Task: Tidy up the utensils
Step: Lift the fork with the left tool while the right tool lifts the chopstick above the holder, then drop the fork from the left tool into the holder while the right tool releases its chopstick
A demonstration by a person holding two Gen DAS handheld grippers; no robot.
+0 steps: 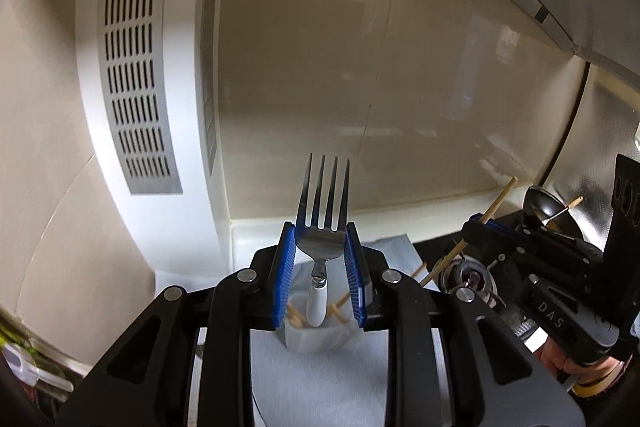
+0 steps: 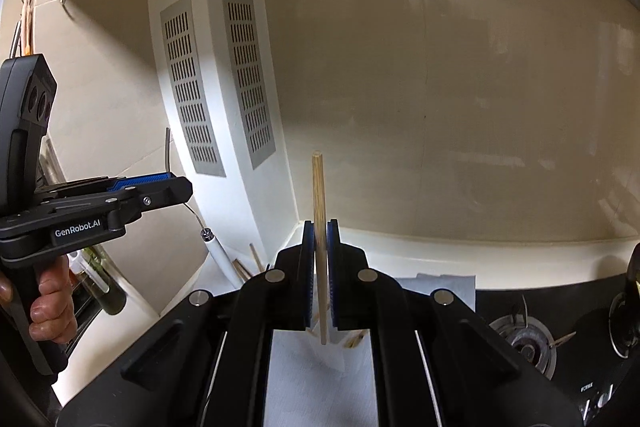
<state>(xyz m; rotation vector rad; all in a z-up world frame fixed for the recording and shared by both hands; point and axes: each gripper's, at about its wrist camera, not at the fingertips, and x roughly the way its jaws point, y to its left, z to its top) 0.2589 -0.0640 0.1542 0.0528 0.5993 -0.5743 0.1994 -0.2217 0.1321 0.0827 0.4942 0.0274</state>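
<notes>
My left gripper [image 1: 321,239] is shut on a steel fork [image 1: 323,203] with a white handle [image 1: 317,303], tines up; the handle's lower end is inside a small white holder [image 1: 316,339] that holds wooden chopsticks [image 1: 296,317]. My right gripper [image 2: 319,239] is shut on a single wooden chopstick [image 2: 319,195], held upright above the same holder [image 2: 338,341]. In the left wrist view the right gripper [image 1: 480,227] shows at the right with its chopstick [image 1: 496,205]. In the right wrist view the left gripper [image 2: 176,183] shows at the left, with the fork's handle [image 2: 220,259] below it.
A grey cloth [image 1: 320,387] lies under the holder on the white counter [image 2: 440,259]. A black gas hob with a burner [image 2: 524,339] is to the right. A white column with vent grilles [image 1: 136,67] stands at the left. Bottles [image 2: 96,279] stand at far left.
</notes>
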